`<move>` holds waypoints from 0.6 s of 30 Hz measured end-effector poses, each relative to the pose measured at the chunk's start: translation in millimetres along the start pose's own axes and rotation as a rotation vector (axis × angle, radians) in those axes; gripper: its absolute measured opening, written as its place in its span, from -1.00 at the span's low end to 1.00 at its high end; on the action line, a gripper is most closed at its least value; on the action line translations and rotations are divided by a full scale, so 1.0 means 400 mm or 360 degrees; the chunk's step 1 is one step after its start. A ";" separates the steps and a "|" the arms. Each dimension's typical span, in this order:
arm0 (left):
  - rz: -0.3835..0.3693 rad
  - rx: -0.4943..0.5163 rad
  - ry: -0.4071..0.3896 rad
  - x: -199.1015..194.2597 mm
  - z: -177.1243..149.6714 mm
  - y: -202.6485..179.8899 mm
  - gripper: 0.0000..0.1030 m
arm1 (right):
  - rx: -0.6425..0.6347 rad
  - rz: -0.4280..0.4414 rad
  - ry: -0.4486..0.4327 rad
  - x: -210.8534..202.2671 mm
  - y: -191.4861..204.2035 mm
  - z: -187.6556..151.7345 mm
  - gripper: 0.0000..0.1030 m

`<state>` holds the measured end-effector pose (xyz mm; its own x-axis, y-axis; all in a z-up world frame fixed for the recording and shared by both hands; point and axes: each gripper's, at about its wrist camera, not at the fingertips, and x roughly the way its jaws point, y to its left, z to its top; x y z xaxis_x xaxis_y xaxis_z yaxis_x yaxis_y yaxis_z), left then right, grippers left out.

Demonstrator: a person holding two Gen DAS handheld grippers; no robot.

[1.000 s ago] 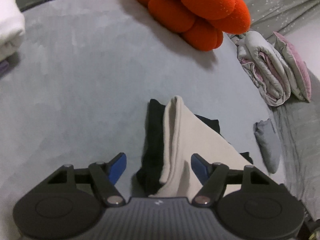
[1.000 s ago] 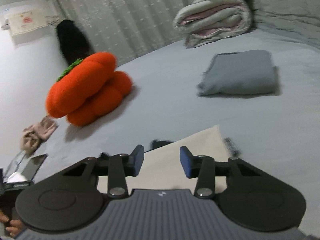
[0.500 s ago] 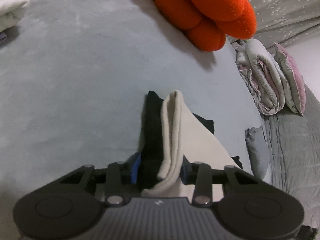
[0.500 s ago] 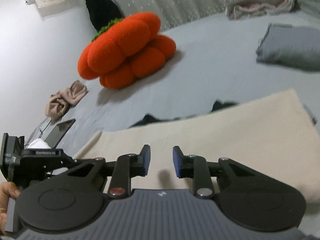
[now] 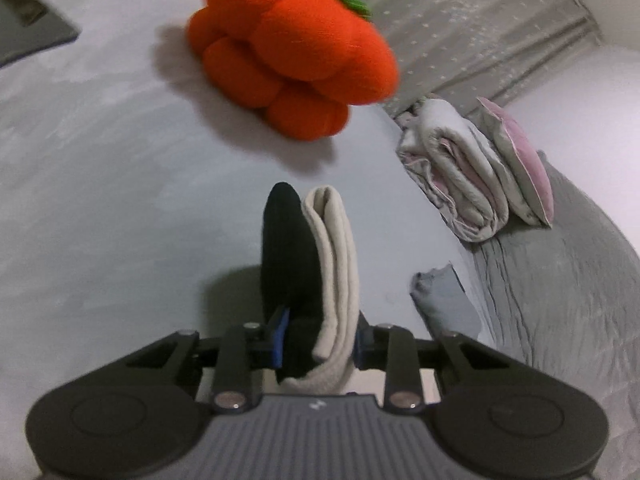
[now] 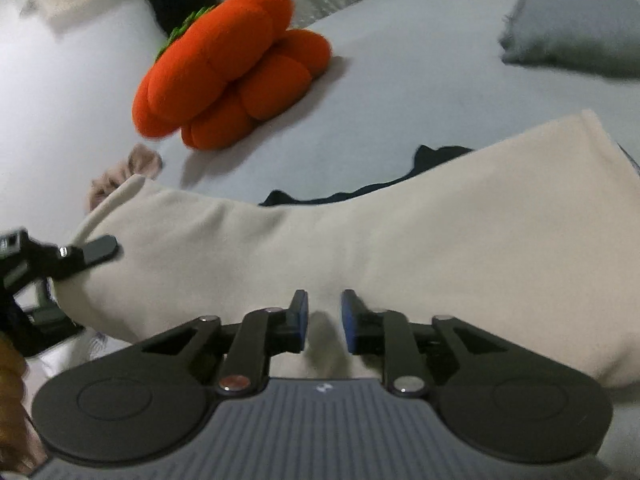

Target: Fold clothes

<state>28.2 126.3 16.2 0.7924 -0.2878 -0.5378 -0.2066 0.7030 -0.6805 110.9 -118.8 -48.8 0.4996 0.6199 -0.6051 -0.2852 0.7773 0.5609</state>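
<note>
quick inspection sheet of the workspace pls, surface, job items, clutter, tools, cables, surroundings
surface: grey bed sheet, smooth where bare
job's things: cream garment folded over black garment, the pair lifted off the sheet at the left end
clutter: orange pumpkin plush, folded grey cloth, rolled quilt, pink pillow, dark flat device, beige cloth
grippers: left tool shut on both garments; right tool nearly closed at the cream garment's edge, grip unclear
cables: nothing seen
surroundings: dotted curtain, white wall
</note>
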 end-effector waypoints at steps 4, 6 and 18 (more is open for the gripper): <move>0.0016 0.0061 0.0020 0.018 -0.012 -0.073 -0.42 | 0.0143 0.0048 -0.0063 -0.052 -0.041 0.028 0.01; 0.0025 0.0100 0.0035 0.034 -0.023 -0.112 -0.42 | 0.0218 0.0051 -0.0093 -0.077 -0.067 0.042 0.06; 0.0006 0.0251 0.0256 0.185 -0.131 -0.249 -0.21 | 0.0945 0.0277 -0.0118 -0.155 -0.237 0.059 0.08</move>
<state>77.3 0.7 18.0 0.6876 -0.3758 -0.6213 -0.1072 0.7937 -0.5988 126.4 -233.2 -51.0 0.5483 0.7063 -0.4477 0.1255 0.4598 0.8791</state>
